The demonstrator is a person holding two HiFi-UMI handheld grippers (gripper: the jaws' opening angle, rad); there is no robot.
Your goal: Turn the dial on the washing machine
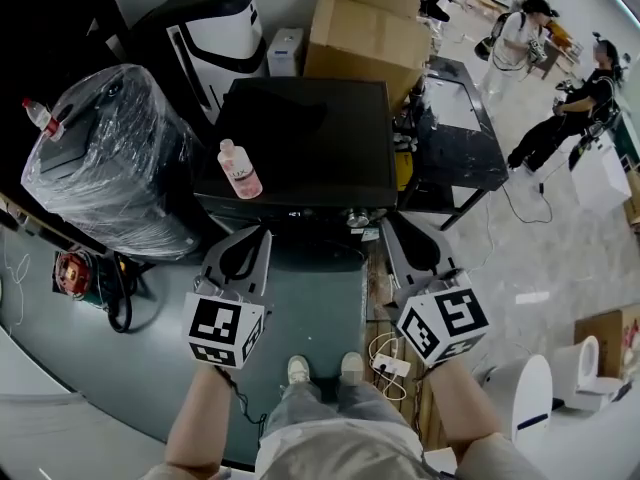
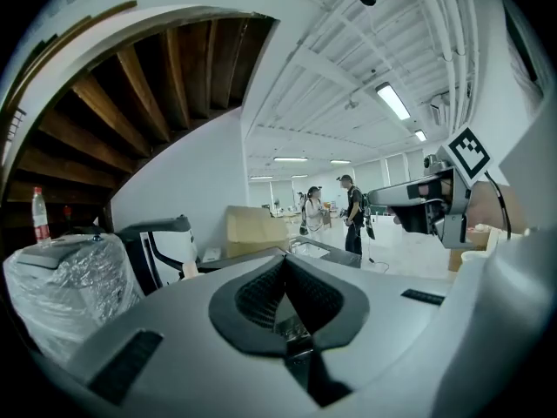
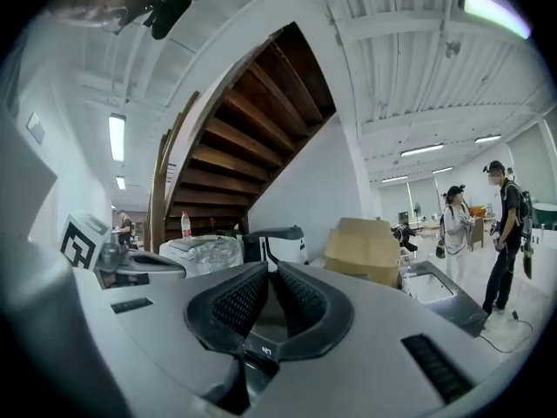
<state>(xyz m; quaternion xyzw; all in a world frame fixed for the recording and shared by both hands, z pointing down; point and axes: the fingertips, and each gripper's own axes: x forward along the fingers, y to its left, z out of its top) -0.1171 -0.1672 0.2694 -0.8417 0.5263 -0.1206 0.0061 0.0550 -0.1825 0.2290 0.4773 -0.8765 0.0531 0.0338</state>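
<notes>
Left tongs [image 1: 262, 233]: closed, empty.
Right tongs [image 1: 390, 223]: drawn together, empty.
Dial [image 1: 356, 217]: washing machine [image 1: 300, 118] front edge, near right tongs.
Risk: closed tongs likely glance off dial; jolt could topple bottle [image 1: 240, 169].

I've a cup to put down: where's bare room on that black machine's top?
The top of the washing machine is mostly bare, from the pink bottle at its front left across to the cardboard box behind its right corner. Crowded: the front edge, where the left gripper and right gripper hover.
</notes>
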